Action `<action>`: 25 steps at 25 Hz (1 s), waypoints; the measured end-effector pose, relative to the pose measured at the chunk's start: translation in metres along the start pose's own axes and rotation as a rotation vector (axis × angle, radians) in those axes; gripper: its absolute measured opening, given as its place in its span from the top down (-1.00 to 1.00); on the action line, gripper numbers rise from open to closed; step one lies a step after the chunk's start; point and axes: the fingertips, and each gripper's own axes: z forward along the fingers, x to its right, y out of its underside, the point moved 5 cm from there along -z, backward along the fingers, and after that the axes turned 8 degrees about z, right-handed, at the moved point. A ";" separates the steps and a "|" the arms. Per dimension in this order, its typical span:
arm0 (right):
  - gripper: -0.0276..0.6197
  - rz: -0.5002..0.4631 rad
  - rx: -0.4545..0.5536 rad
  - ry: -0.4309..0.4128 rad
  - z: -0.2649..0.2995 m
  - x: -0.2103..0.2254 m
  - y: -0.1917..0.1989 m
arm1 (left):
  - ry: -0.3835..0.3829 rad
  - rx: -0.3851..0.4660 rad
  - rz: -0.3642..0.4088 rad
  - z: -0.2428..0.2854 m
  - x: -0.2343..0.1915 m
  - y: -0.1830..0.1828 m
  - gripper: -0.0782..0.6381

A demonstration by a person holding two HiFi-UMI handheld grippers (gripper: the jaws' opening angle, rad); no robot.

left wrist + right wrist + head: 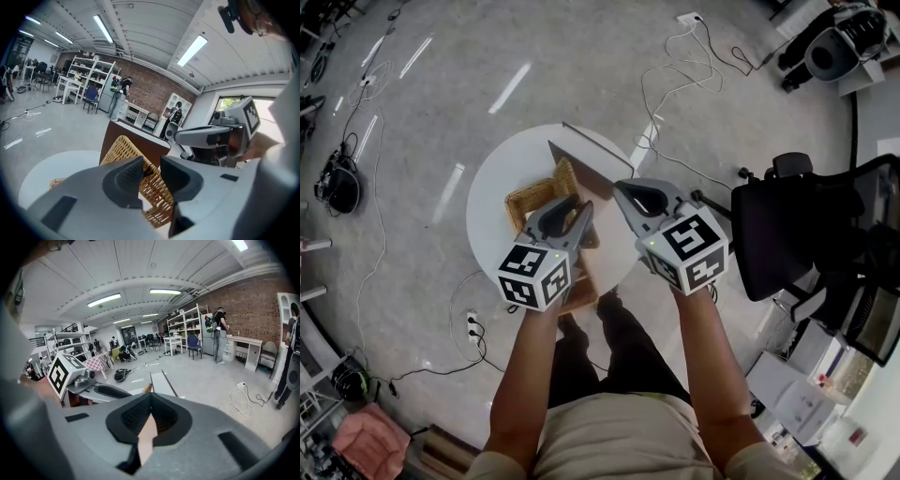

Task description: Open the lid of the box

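A wicker box (534, 202) stands on a round white table (497, 169). Its flat brown lid (586, 164) is raised, tilted up from the box's far side. My left gripper (578, 208) is shut on the box's near wicker wall, which passes between the pads in the left gripper view (151, 171). My right gripper (621, 189) is shut on the lid's right edge. In the right gripper view a thin tan strip of lid shows between the closed jaws (150, 397), and the lid (161, 383) runs on beyond them. The box's inside is mostly hidden.
A black office chair (787, 225) stands close on the right of the table. White cables (675, 84) trail over the floor behind it, and a power strip (472, 323) lies at the near left. Shelves, desks and people show far off in the gripper views.
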 end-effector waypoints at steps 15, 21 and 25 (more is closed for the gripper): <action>0.93 -0.001 -0.002 0.000 -0.002 -0.002 0.000 | 0.005 0.006 -0.004 -0.003 0.002 -0.003 0.49; 0.93 -0.011 0.006 0.000 -0.006 -0.006 -0.007 | 0.021 0.016 -0.005 -0.007 0.005 -0.008 0.49; 0.93 -0.017 0.015 0.001 -0.008 -0.009 -0.011 | 0.023 0.025 0.003 -0.011 0.006 -0.014 0.49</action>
